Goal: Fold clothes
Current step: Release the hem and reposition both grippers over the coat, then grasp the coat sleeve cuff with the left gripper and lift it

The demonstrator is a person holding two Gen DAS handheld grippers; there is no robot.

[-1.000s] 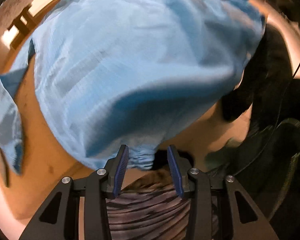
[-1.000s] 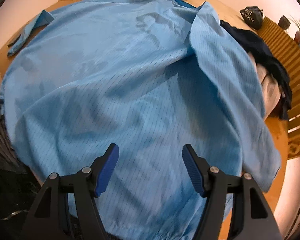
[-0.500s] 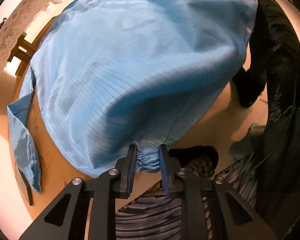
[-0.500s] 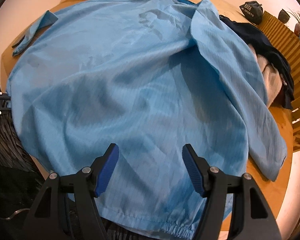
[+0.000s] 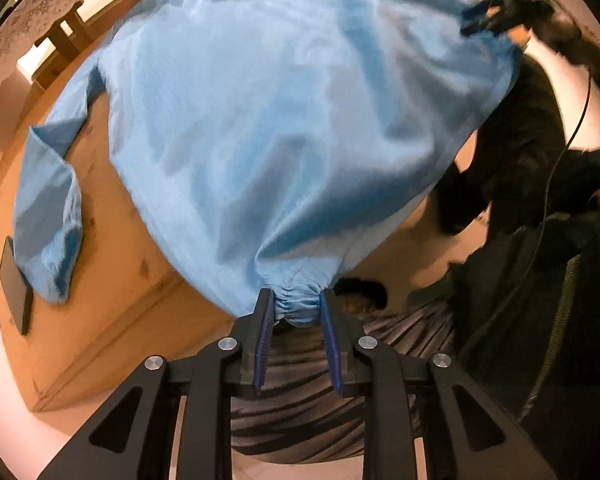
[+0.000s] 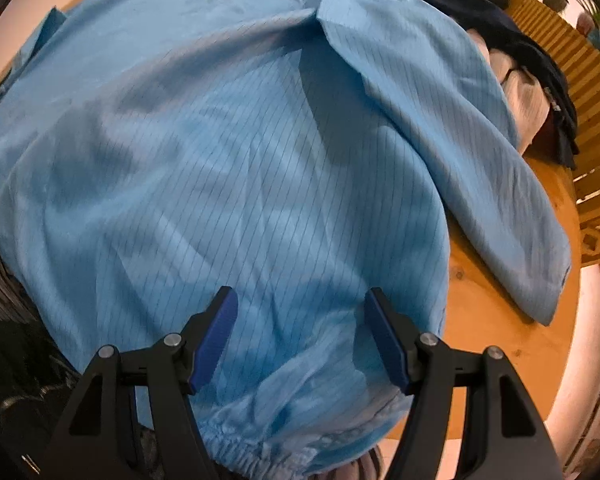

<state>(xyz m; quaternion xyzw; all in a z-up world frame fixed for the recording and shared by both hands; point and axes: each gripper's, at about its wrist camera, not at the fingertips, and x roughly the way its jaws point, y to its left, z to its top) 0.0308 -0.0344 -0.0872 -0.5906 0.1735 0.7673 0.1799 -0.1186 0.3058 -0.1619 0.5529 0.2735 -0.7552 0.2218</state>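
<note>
The garment is light blue with a fine grid of thin dark lines, and it lies on a warm orange-brown wooden table. Both grippers are black with dark blue finger pads. Beside the garment sits a pile of navy and pale grey clothes, and a grey-and-black striped fabric shows below the left gripper.

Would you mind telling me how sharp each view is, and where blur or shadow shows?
Left wrist view: the blue garment is smeared by motion blur, while the left gripper stays crisp. Right wrist view: sharper, pinstripes readable; the folded sleeve casts a dark shadow; fisheye bends the wooden table edge.
</note>
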